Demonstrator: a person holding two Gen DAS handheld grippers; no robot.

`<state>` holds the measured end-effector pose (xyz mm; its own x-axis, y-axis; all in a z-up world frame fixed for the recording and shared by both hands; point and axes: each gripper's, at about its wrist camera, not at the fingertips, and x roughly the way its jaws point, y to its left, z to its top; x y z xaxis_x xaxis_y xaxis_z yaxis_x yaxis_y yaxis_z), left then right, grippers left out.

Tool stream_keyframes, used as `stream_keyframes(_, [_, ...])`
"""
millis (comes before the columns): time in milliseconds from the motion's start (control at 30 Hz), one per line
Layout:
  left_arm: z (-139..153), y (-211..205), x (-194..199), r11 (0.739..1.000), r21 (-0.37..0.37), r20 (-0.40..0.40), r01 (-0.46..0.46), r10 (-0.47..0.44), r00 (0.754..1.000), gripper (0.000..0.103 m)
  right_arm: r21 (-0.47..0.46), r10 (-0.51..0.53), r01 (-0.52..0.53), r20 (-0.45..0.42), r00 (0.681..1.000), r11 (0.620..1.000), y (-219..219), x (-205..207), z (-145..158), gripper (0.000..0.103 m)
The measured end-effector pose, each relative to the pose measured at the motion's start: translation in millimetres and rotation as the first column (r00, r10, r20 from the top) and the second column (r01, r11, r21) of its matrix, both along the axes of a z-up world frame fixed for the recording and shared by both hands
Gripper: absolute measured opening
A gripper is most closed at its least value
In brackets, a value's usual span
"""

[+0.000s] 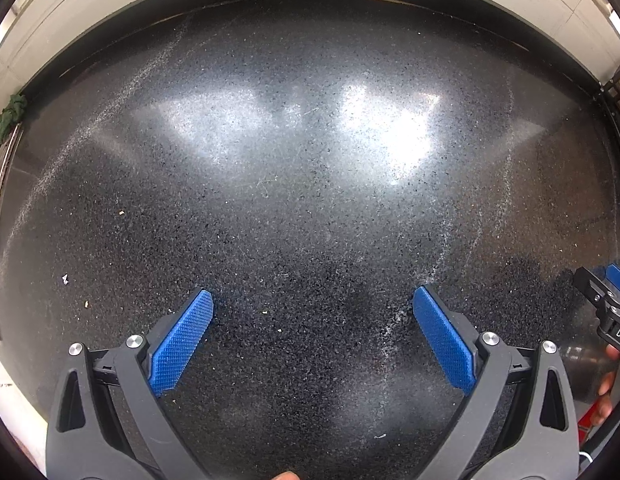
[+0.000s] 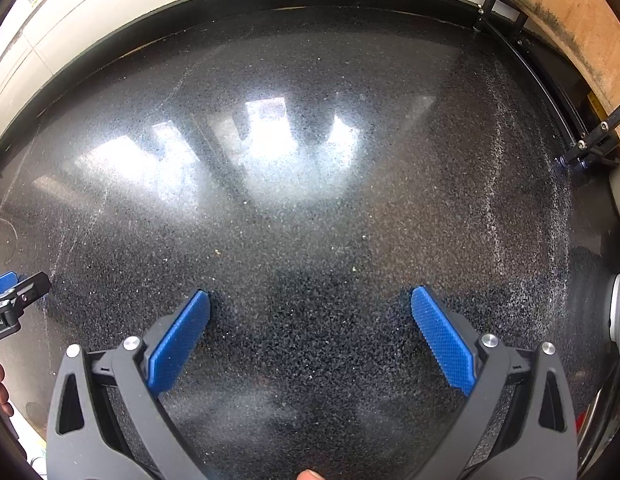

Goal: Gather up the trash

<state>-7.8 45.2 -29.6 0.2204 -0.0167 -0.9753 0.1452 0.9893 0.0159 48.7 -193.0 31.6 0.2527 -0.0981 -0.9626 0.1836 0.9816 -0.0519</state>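
Both views look down on a glossy black speckled countertop (image 1: 302, 200). My left gripper (image 1: 313, 298) stands open just above it with nothing between its blue pads (image 1: 182, 344). My right gripper (image 2: 310, 298) is open and empty too, hovering over the same countertop (image 2: 310, 208); its tip also shows at the right edge of the left wrist view as the right gripper (image 1: 607, 284). The left gripper (image 2: 14, 284) shows at the left edge of the right wrist view. Small pale crumbs (image 1: 120, 212) and a white scrap (image 1: 64, 278) lie on the left. No larger trash is visible.
A white tiled wall (image 1: 90, 0) backs the counter. A green cloth (image 1: 8, 118) hangs at the far left. A black metal rack leg (image 2: 585, 148) and a wooden board (image 2: 569, 28) stand at the right, and a white ribbed object (image 2: 619, 304) sits at the right edge. A hand (image 1: 605, 396) holds the right gripper.
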Motion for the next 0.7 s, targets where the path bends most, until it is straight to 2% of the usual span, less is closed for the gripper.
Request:
stream_keyframes(333, [-2, -4, 6, 1.0, 0.005, -0.009, -0.001, 0.001, 1.0, 0.097, 0.001, 0.0, 0.0, -0.006, 1.0, 1.0, 0, -1, 0, 0.098])
stream_keyframes(433, [-2, -2, 3, 0.999, 0.006, -0.008, -0.033, 0.033, 0.999, 0.097, 0.001, -0.002, 0.002, -0.006, 1.0, 1.0, 0, -1, 0, 0.098])
stream_keyframes(533, [-2, 5, 0, 0.998, 0.003, 0.013, -0.061, 0.061, 0.998, 0.097, 0.002, 0.002, -0.002, -0.008, 1.0, 1.0, 2, -3, 0, 0.098])
stream_keyframes(700, [-2, 8, -9, 1.0, -0.005, 0.098, 0.005, -0.005, 0.995, 0.097, -0.003, 0.009, -0.009, 0.027, 1.0, 1.0, 4, -12, 0, 0.098])
